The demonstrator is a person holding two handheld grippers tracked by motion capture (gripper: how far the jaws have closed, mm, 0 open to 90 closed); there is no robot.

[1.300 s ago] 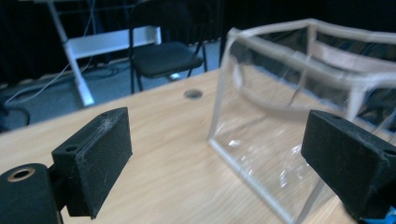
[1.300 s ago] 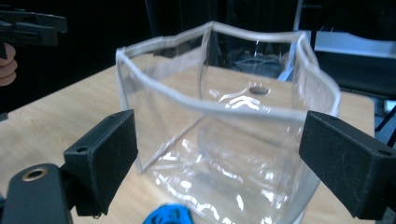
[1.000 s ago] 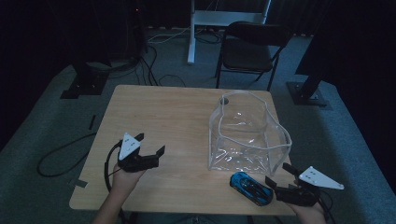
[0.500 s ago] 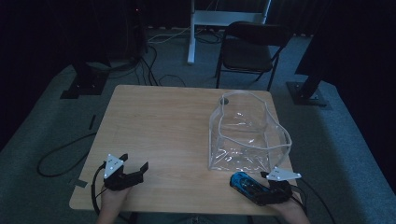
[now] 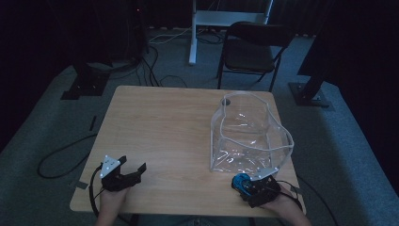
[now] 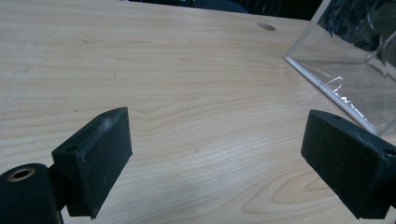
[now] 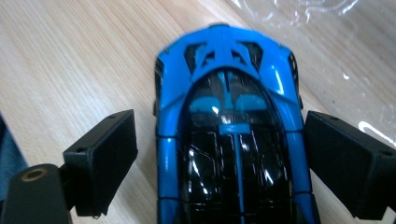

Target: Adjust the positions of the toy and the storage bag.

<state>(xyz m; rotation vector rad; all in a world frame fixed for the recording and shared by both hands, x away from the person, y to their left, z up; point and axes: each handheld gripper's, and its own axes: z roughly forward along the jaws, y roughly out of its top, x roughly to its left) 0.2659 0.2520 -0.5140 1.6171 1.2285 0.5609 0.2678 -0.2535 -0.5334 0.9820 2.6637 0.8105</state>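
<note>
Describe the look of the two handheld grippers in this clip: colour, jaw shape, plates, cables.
Both are black. The left gripper has blocky, flat-faced jaws, a pale grey three-cornered plate on top and a black cable trailing off the table edge. The right gripper has the same rectangular black pads; in the high view, a pale plate on top.

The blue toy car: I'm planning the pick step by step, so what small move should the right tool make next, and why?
Probably shut the right tool on the blue toy car. In the right gripper view its jaws stand open on either side of the car's body, with a small gap on each side, and the car sits on the table beside the clear plastic bag. The left tool is open, apart.
</note>
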